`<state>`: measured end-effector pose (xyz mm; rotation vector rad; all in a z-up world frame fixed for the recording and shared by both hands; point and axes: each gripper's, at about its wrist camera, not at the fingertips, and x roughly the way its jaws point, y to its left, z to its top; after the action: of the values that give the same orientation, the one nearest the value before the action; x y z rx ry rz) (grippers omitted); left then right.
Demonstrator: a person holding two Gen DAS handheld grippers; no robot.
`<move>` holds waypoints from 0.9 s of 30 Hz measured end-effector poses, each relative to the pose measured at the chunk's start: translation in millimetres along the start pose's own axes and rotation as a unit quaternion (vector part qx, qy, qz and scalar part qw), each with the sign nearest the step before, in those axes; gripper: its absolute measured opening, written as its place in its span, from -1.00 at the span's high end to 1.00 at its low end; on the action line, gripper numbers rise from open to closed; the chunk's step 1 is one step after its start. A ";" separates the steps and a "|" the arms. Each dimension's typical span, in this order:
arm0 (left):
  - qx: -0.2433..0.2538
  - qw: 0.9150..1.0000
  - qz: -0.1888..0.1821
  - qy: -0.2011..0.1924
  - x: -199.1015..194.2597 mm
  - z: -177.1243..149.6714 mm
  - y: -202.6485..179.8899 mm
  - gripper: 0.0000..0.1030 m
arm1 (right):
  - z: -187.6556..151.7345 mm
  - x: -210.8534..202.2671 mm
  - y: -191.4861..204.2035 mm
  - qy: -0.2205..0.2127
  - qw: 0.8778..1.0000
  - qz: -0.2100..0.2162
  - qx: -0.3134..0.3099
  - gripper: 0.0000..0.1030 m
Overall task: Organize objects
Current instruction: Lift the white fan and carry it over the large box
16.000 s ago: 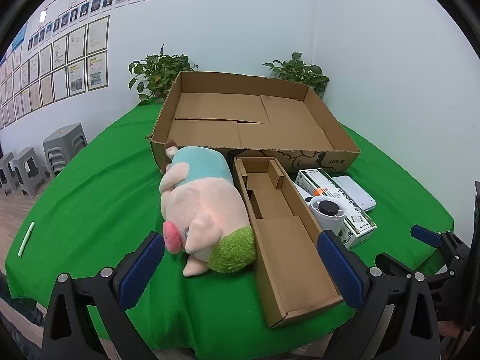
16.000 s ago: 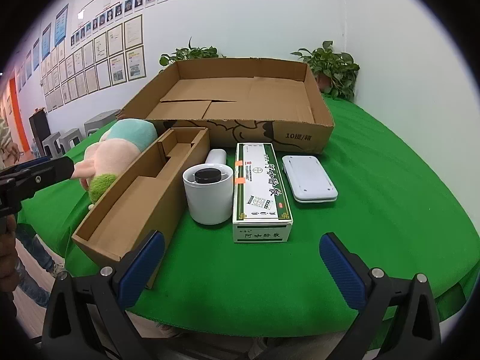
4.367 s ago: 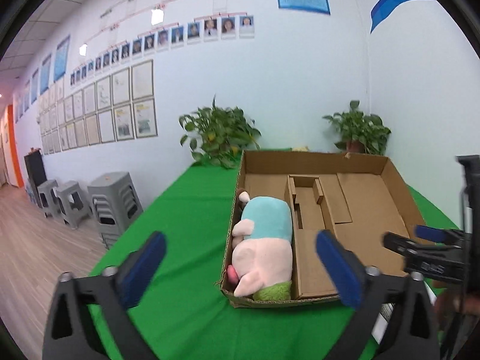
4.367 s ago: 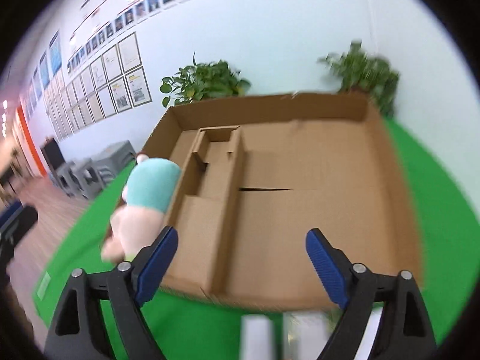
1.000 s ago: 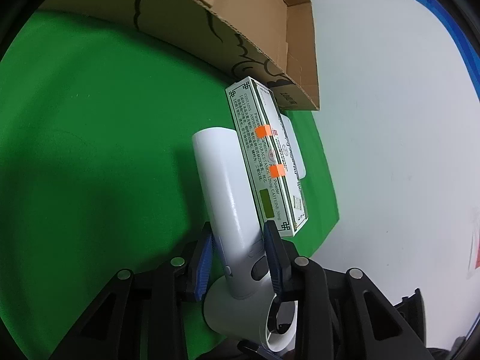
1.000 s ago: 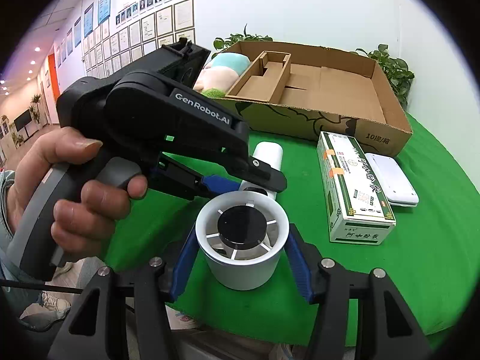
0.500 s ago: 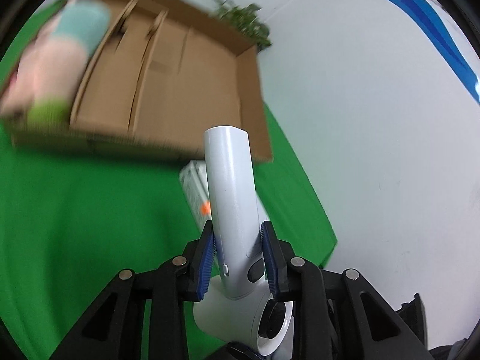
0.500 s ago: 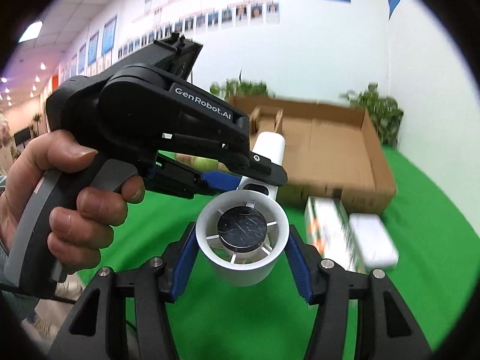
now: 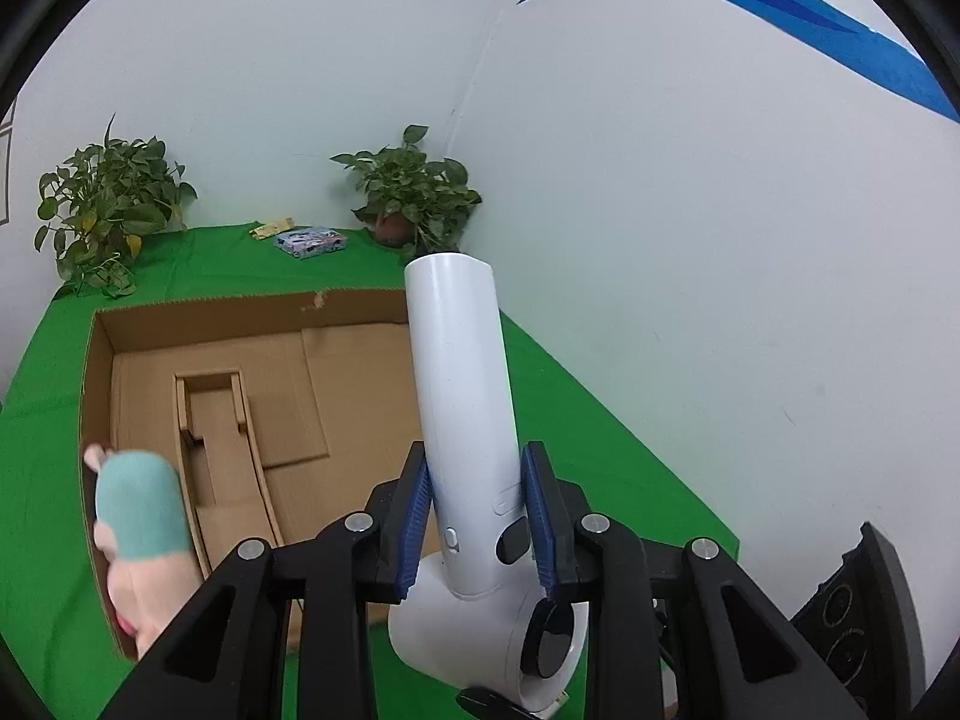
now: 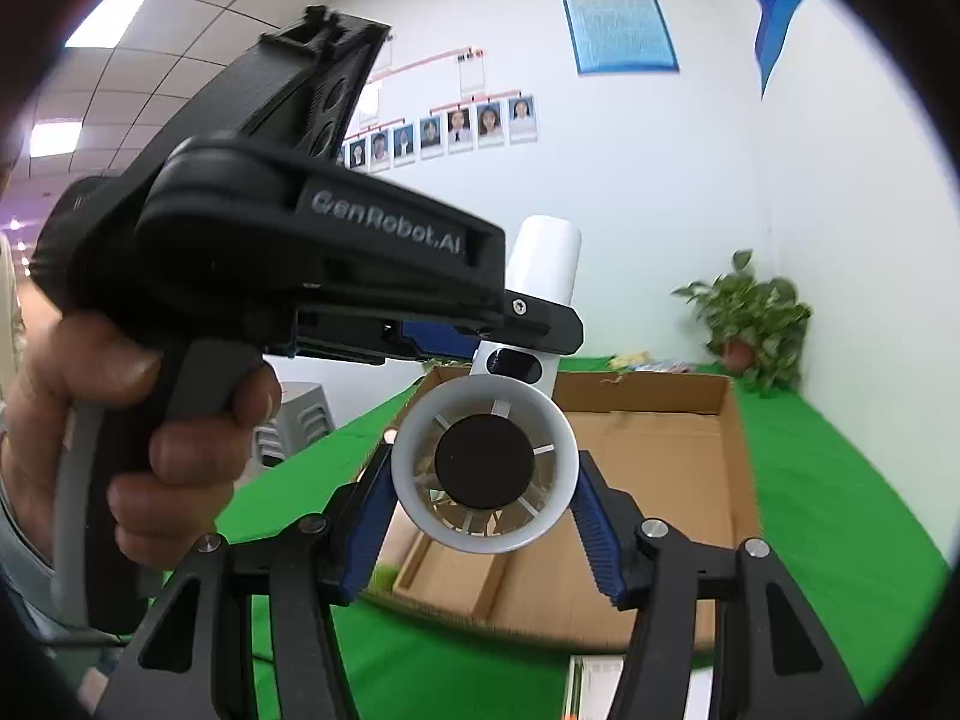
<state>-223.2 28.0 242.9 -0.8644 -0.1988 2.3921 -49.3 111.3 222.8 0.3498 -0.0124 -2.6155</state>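
Observation:
A white hair dryer (image 9: pixel 462 408) is held in the air by both grippers. My left gripper (image 9: pixel 477 516) is shut on its handle, which points up and forward. My right gripper (image 10: pixel 483 498) is shut on its round head (image 10: pixel 485 471), whose black-centred end faces the right wrist camera. The left gripper's body (image 10: pixel 312 258) and the hand on it fill the left of the right wrist view. Below lies the large cardboard box (image 9: pixel 372 306) holding the plush toy (image 9: pixel 141 516) and the narrow cardboard insert (image 9: pixel 219 438).
The green table (image 9: pixel 576 420) runs to the white wall on the right. Two potted plants (image 9: pixel 414 192) and a small colourful packet (image 9: pixel 311 241) stand behind the box. A green-and-white carton's corner (image 10: pixel 591 687) shows at the bottom of the right wrist view.
Both grippers have lifted the hair dryer off the table and carried it up and toward the cardboard box. The handle now tilts more upright.

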 end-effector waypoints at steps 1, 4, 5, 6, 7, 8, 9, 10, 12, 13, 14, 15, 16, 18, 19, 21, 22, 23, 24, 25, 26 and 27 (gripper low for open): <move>-0.008 1.000 0.001 0.007 7.4 11.7 9.2 0.48 | 7.8 12.3 -5.9 0.010 1.000 0.006 0.005 -0.08; -0.037 0.998 0.014 0.039 41.9 34.7 40.5 0.48 | 17.8 52.0 -21.6 0.053 0.998 0.021 0.021 -0.08; -0.042 0.998 0.020 0.048 54.1 35.8 50.3 0.48 | 16.0 64.5 -26.4 0.069 0.997 0.027 0.028 -0.08; -0.048 0.997 0.027 0.060 67.7 34.5 59.9 0.48 | 12.7 72.1 -28.9 0.083 0.996 0.031 0.032 -0.08; -0.054 0.996 0.030 0.069 82.7 31.8 69.4 0.48 | 5.9 83.5 -33.9 0.100 0.993 0.037 0.040 -0.08; -0.062 0.994 0.032 0.080 95.5 26.4 78.6 0.48 | -1.0 90.7 -36.6 0.112 0.992 0.041 0.047 -0.08; -0.068 0.993 0.032 0.089 107.1 15.9 87.8 0.48 | -7.7 96.6 -38.9 0.124 0.990 0.044 0.053 -0.08; -0.080 0.991 0.034 0.104 121.6 7.0 98.1 0.48 | -16.0 104.3 -41.9 0.137 0.988 0.047 0.059 -0.08; -0.095 0.987 0.035 0.121 143.5 -14.1 113.6 0.48 | -33.9 117.6 -46.8 0.162 0.983 0.050 0.069 -0.08; -0.105 0.985 0.037 0.132 156.9 -23.5 122.6 0.48 | -43.3 123.2 -48.4 0.176 0.980 0.050 0.074 -0.08; -0.111 0.983 0.038 0.140 166.4 -30.9 129.5 0.48 | -52.6 129.0 -50.4 0.188 0.978 0.051 0.078 -0.08; -0.120 0.981 0.038 0.148 177.2 -38.3 136.9 0.48 | -62.6 135.6 -53.0 0.201 0.974 0.053 0.085 -0.08; -0.129 0.978 0.038 0.156 185.3 -49.0 143.6 0.48 | -67.9 137.9 -54.2 0.208 0.973 0.054 0.089 -0.08; -0.144 0.975 0.037 0.166 200.3 -59.1 155.7 0.48 | -78.8 145.8 -57.1 0.224 0.969 0.052 0.091 -0.08; -0.152 0.973 0.038 0.172 207.6 -63.5 161.2 0.48 | -85.0 149.6 -57.7 0.232 0.967 0.051 0.093 -0.08; -0.159 0.970 0.039 0.179 218.9 -68.6 167.6 0.49 | -91.6 157.1 -61.4 0.242 0.964 0.052 0.098 -0.08; -0.156 0.970 0.040 0.180 219.5 -74.7 164.5 0.49 | -95.0 159.8 -63.0 0.246 0.963 0.051 0.101 -0.08; -0.152 0.971 0.044 0.181 222.9 -74.6 163.4 0.50 | -98.0 161.7 -64.1 0.249 0.962 0.050 0.102 -0.08; -0.146 0.971 0.049 0.181 225.1 -73.7 161.1 0.50 | -100.1 162.9 -64.8 0.252 0.961 0.050 0.101 -0.08; -0.139 0.972 0.053 0.183 227.5 -72.7 158.4 0.50 | -103.1 164.4 -66.1 0.256 0.960 0.051 0.101 -0.08; -0.133 0.972 0.057 0.185 229.3 -72.3 156.3 0.50 | -105.2 164.9 -67.2 0.258 0.959 0.053 0.103 -0.08; -0.125 0.972 0.062 0.187 233.3 -72.5 155.5 0.50 | -106.9 164.8 -68.4 0.260 0.958 0.056 0.106 -0.08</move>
<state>-396.3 29.6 10.7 -1.4655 -0.3079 2.2922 -194.2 98.2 74.2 1.0692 -0.1304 -2.3394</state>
